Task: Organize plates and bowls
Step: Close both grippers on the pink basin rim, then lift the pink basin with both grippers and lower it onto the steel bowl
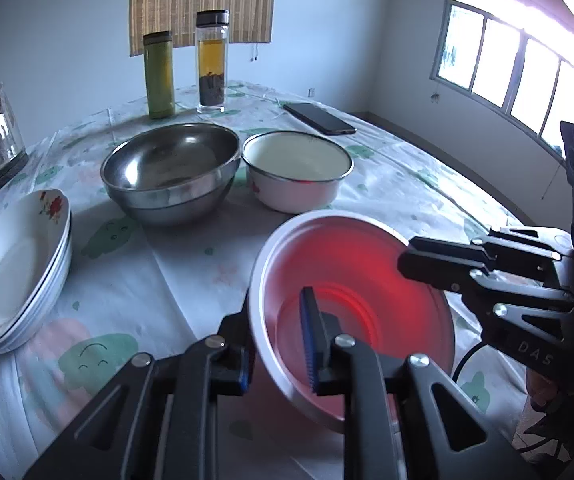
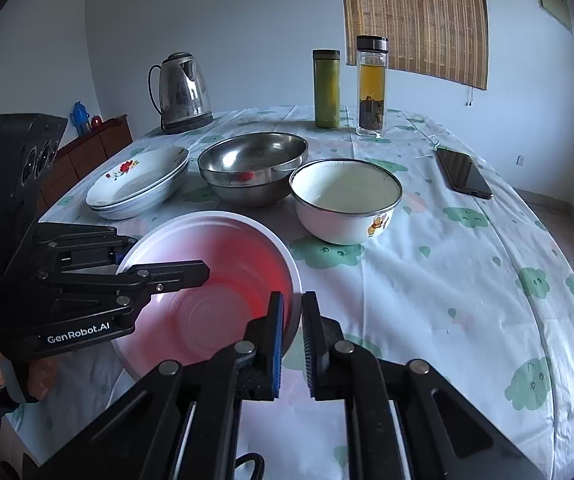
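Both grippers pinch the rim of the translucent red plastic bowl [image 2: 207, 288] — the left gripper [image 1: 283, 344] on its left edge, the right gripper [image 2: 293, 336] on its right — holding it tilted at the near table edge, the white enamel bowl [image 2: 345, 200] just beyond.

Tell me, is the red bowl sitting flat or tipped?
Tipped. The red bowl leans toward the left gripper, whose fingers pinch its rim, while the right gripper pinches the opposite rim.
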Available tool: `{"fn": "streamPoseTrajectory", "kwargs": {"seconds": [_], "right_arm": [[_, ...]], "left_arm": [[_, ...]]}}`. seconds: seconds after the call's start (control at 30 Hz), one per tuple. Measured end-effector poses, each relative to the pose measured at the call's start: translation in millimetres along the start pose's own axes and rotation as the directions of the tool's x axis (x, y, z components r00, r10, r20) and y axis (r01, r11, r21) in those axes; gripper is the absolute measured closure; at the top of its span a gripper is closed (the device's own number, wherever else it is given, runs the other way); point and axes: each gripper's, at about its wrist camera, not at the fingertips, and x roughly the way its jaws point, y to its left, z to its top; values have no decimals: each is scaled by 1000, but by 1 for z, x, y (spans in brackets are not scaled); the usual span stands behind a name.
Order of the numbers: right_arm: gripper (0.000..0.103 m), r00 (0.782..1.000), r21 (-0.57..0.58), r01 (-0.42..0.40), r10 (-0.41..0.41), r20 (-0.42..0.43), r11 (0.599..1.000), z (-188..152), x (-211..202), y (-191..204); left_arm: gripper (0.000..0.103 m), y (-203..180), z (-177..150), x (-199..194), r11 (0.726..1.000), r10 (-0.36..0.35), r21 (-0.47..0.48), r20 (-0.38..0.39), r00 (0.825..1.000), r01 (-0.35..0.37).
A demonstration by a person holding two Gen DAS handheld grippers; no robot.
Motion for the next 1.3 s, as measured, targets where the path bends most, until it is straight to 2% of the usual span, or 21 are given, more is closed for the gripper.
{"fn": "streamPoseTrajectory", "kwargs": {"seconds": [0.17,0.53,0.63,1.3], "right_arm": [[94,1000,-9,-9,9,6,1000,6,0,4],[94,999,-29,-16,17,32,999,22,-1,9],[94,999,-31,-19,20,40,999,27,-1,7],[96,995,-56,-30,35,93,998,79,10,5]], "left_arm": [[85,3,3,-2,1000,7,-13,-2,1000,-7],[86,3,18,-11,997,79,9,20,997,-79],[89,6,22,-11,996,85,3,25,996,-86],[89,38,62,-5,988,133,-82,62,989,-128]]}}
